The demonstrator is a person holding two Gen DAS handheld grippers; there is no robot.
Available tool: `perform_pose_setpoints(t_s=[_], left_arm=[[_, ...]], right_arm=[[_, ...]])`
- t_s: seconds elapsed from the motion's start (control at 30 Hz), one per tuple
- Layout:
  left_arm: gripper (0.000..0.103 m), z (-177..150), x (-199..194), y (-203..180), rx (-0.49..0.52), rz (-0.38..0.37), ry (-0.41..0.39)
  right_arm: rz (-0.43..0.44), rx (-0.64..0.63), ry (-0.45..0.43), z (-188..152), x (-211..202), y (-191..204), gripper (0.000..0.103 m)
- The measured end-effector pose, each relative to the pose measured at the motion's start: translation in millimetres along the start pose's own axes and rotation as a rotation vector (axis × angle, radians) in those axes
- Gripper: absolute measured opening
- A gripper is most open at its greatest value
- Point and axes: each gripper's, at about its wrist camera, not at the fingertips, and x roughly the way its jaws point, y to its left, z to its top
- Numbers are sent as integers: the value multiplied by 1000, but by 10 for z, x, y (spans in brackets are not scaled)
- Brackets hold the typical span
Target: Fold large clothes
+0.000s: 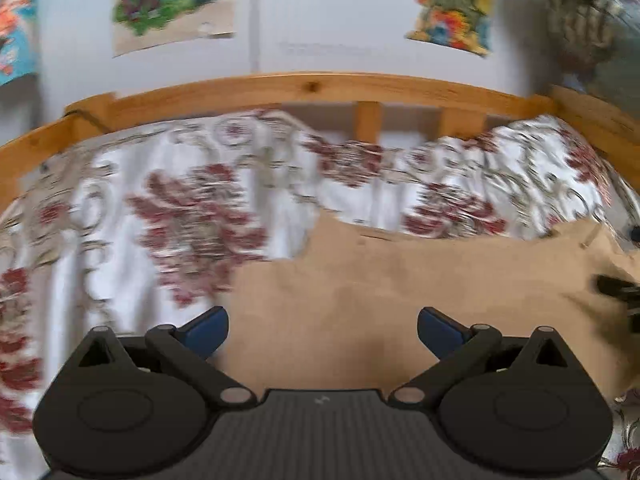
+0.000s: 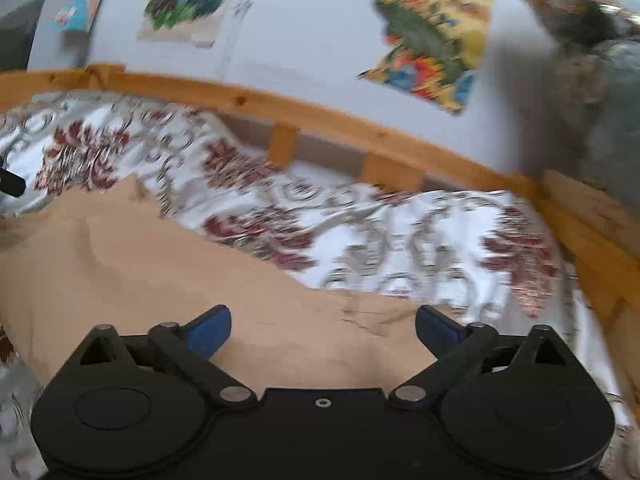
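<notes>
A tan garment (image 1: 400,280) lies flat on a bed with a white and dark red floral cover (image 1: 180,208). My left gripper (image 1: 322,330) is open and empty, above the garment's left part. The garment also shows in the right wrist view (image 2: 160,264). My right gripper (image 2: 323,330) is open and empty, above the garment's right edge. The right gripper's dark tip shows at the right edge of the left wrist view (image 1: 620,286). Both views are blurred by motion.
A wooden bed rail (image 1: 312,90) with slats runs along the far side against a white wall with colourful posters (image 2: 436,28). The rail turns the corner at the right (image 2: 592,232). A grey bundle (image 2: 612,92) stands past the right corner.
</notes>
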Motion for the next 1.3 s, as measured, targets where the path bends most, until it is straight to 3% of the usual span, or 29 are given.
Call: perform_pose_setpoints(t_s=[0.07, 0.17, 0.3, 0.43, 0.53, 0.6, 0.73, 0.83, 0.93, 1.1, 1.3], left_arm=[[103, -37, 115, -169, 27, 8, 3], [103, -128, 413, -273, 26, 72, 84], [103, -301, 694, -154, -59, 90, 215], [103, -377, 667, -137, -42, 94, 189], [100, -320, 506, -152, -73, 86, 155], [100, -261, 361, -199, -82, 37, 85], [102, -52, 329, -415, -26, -24, 28], [102, 156, 563, -584, -40, -8, 59], [102, 240, 950, -673, -43, 28, 138], [103, 86, 1257, -534, -134, -8, 175], [102, 67, 1157, -589, -91, 17, 162]], right_arm=[[15, -51, -15, 49, 137, 236, 99], [-77, -73, 6, 76, 366, 437, 102], [-87, 75, 132, -130, 723, 376, 102], [-119, 44, 52, -382, 749, 515, 102], [-38, 84, 64, -304, 650, 367, 100], [-7, 144, -8, -276, 391, 187, 98], [-184, 123, -115, -304, 113, -75, 102], [-275, 121, -28, -348, 288, -249, 102], [-271, 159, 71, -452, 499, -335, 102], [-251, 87, 30, -631, 550, -153, 102], [-169, 139, 63, -646, 602, -264, 102]])
